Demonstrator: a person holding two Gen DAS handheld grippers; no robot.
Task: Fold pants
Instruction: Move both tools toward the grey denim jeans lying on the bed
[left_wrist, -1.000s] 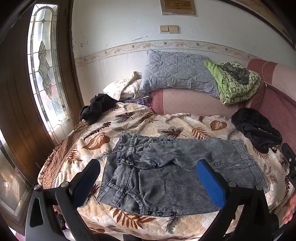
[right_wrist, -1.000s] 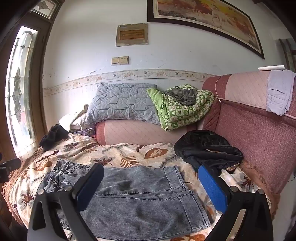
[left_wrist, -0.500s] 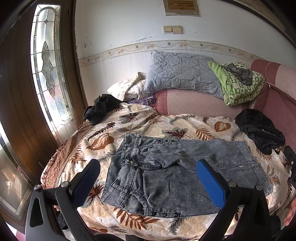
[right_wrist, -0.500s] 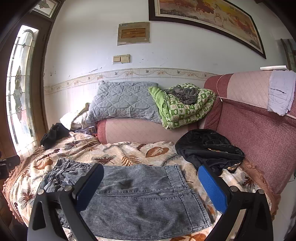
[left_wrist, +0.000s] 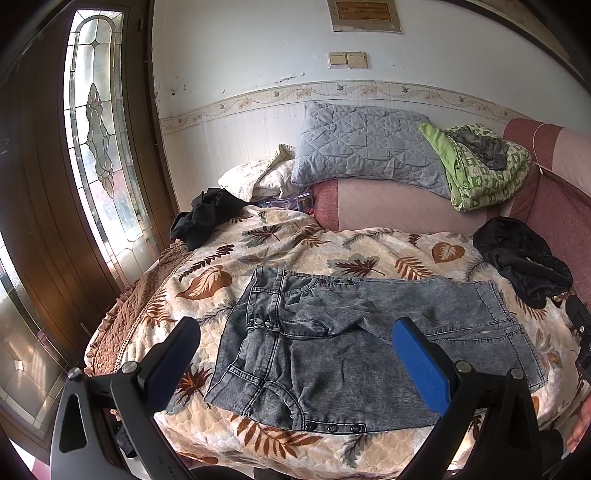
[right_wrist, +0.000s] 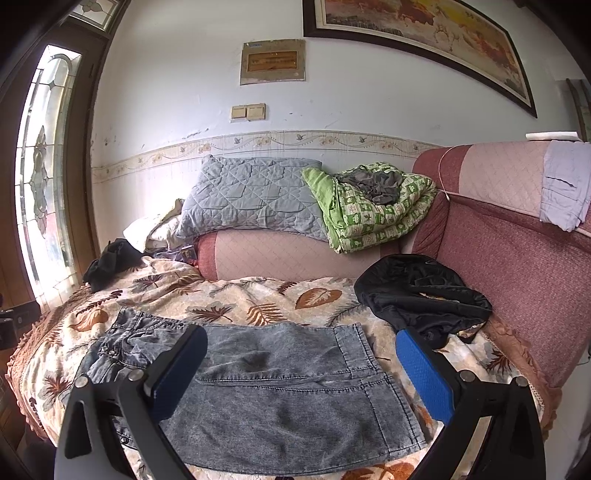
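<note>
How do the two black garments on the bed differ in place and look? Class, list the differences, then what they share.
The black garment by the window lies at the bed's far left corner; the black garment by the sofa back lies at the right, beyond the pants' hems. The left one looks matte and bunched small; the right one is shinier and spreads wider. Both are crumpled, unfolded, and clear of the pants.
</note>
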